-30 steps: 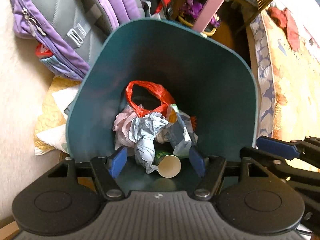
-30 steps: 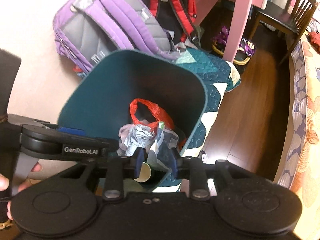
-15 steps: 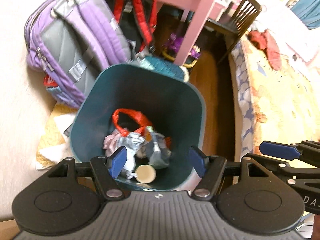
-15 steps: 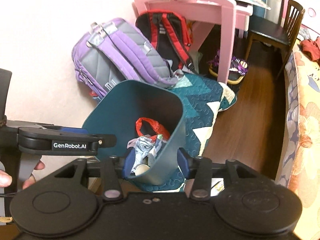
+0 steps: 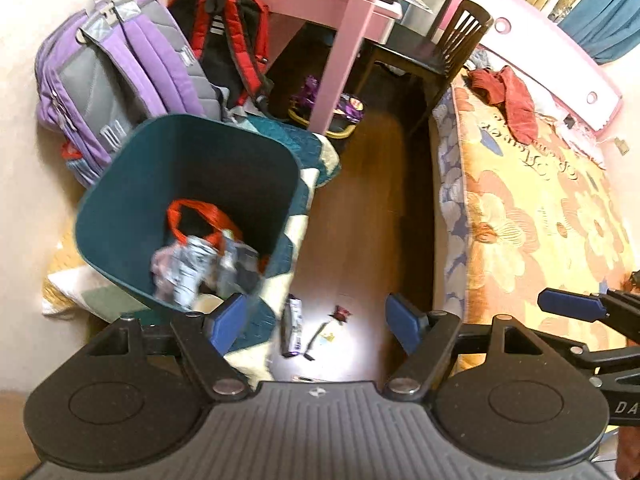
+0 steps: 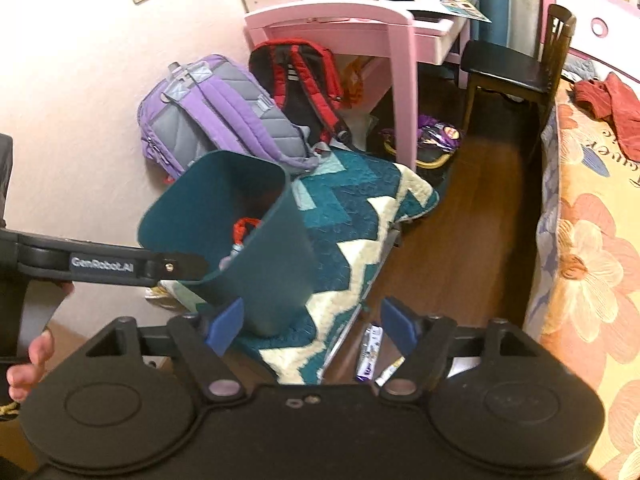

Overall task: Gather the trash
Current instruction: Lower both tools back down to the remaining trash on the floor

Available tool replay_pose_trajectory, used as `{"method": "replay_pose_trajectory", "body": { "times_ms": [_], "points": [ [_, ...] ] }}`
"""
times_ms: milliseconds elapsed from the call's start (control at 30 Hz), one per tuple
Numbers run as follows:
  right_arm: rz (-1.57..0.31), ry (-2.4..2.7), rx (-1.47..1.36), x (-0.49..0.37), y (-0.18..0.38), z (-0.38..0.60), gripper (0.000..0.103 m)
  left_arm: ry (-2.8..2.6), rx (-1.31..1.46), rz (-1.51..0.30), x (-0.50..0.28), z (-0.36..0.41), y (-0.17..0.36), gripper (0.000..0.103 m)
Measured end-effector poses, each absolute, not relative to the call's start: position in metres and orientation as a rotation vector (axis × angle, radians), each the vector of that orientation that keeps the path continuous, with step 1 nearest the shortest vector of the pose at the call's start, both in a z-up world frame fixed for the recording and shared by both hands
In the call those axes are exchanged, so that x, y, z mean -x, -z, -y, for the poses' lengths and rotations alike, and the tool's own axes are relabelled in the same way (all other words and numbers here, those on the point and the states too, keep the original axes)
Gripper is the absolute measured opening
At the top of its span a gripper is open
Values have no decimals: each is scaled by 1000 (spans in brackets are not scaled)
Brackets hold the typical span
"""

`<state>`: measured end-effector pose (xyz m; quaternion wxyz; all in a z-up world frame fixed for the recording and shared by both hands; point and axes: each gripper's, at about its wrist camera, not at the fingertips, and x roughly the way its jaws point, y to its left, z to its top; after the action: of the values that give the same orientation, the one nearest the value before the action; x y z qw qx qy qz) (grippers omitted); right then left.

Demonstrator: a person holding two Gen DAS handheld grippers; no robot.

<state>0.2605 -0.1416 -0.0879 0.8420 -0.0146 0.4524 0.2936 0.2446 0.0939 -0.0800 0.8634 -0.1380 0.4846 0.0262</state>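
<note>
Both claws, left (image 5: pixel 316 320) and right (image 6: pixel 312 322), just opened wide and empty; wrappers (image 5: pixel 291 326) lie ahead, bin (image 5: pixel 132 184) left.

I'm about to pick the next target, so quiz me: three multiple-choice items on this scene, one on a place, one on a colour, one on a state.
1. Where does the loose wrapper lie?
A. on the wooden floor beside the quilt
B. on the bed
C. on the chair seat

2. What colour is the trash bin?
A. pink
B. teal
C. yellow

3. How does the right claw stand?
A. shut on a cup
B. shut on the bin's rim
C. open and empty

Answers:
1. A, the wrapper rests on bare floor just off the edge of the quilt.
2. B, its walls are dark teal inside and out in both views.
3. C, its blue pads stand wide apart with only floor and quilt behind them; its jaws have just been opening.
</note>
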Motion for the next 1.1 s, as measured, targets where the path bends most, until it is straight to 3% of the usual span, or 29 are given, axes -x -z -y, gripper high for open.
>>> {"method": "replay_pose_trajectory", "body": {
  "times_ms": [200,333,733,1100],
  "points": [
    [-976,-596,45,-255,112,193,87,-37,307,-1018,-239,-46,101,86],
    [-1007,-565,46,-255,136,216,90,-33,328,-1040,-240,-22,128,102],
    [-1144,-415,-56,-294,265,236,90,22,241,-1092,-259,20,246,102],
    [-1268,-312,-113,-335,436,222,90,21,132,-1197,-274,29,420,102]
  ]
}}
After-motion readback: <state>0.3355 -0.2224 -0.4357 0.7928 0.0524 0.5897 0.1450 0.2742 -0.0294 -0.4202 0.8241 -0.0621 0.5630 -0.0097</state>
